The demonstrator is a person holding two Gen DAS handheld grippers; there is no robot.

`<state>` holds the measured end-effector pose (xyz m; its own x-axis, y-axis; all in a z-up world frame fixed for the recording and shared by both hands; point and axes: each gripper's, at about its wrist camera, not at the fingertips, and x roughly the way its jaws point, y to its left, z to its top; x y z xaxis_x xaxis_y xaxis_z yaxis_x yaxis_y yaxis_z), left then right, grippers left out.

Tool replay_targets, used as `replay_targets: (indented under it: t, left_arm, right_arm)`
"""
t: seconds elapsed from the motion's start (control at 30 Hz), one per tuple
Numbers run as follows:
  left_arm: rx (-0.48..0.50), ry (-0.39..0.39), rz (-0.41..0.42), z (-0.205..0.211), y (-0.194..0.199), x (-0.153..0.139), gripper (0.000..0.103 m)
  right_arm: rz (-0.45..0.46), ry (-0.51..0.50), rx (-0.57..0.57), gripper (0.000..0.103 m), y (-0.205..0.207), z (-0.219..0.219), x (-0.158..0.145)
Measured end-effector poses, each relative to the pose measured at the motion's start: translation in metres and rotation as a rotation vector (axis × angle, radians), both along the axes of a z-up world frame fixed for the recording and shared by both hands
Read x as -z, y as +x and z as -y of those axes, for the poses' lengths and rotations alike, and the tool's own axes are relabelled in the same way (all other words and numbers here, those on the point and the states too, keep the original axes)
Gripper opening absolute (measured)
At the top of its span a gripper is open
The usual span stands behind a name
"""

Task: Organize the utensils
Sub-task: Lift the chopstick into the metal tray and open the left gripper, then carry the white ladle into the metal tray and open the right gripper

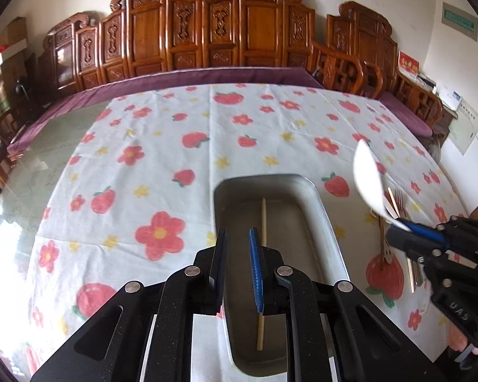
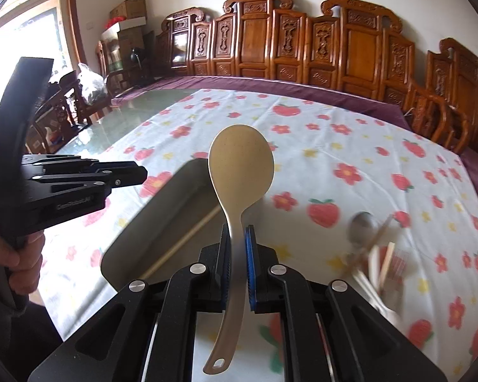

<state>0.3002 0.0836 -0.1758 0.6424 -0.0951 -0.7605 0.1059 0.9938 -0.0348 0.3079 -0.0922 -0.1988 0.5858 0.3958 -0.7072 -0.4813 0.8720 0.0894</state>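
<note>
A metal tray (image 1: 326, 222) lies on the flowered tablecloth and holds one wooden chopstick (image 1: 264, 219). My left gripper (image 1: 238, 234) hovers over the tray's near end, open and empty. My right gripper (image 2: 238, 232) is shut on the handle of a beige rice spoon (image 2: 241, 159), held upright above the cloth right of the tray (image 2: 175, 197). In the left wrist view the spoon (image 1: 368, 178) and right gripper (image 1: 408, 227) are at the right. A blurred pile of utensils (image 2: 372, 254) with a metal spoon, fork and chopsticks lies further right.
The flowered tablecloth (image 1: 175, 146) covers a glass table with bare glass (image 1: 47, 146) at the left. Carved wooden chairs (image 1: 207, 31) line the far side. The left gripper (image 2: 133, 175) and the hand holding it show in the right wrist view.
</note>
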Motion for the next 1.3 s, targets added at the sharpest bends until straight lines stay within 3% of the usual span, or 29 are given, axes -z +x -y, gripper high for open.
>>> replay_targets:
  t: [0.43, 0.63, 0.83, 1.13, 1.3]
  left_arm:
    - [-0.068, -0.013, 0.05, -0.037, -0.007, -0.013, 0.013]
    - [-0.071, -0.001, 0.053, -0.039, -0.007, -0.014, 0.013]
    - [-0.058, -0.001, 0.062, -0.03, -0.008, -0.017, 0.013]
    - [-0.001, -0.003, 0.073, 0.004, -0.008, -0.019, 0.014]
    - [0.013, 0.015, 0.076, 0.014, -0.008, -0.018, 0.014]
  right_arm:
    - [-0.149, 0.078, -0.023, 0.012, 0.031, -0.065, 0.032]
    - [-0.12, 0.059, -0.048, 0.014, 0.027, -0.073, 0.037]
    - [-0.075, 0.085, -0.02, 0.014, 0.017, -0.034, 0.022]
    - [-0.005, 0.098, 0.094, 0.014, 0.002, 0.067, -0.006]
    - [-0.02, 0.115, 0.042, 0.018, 0.002, 0.065, -0.004]
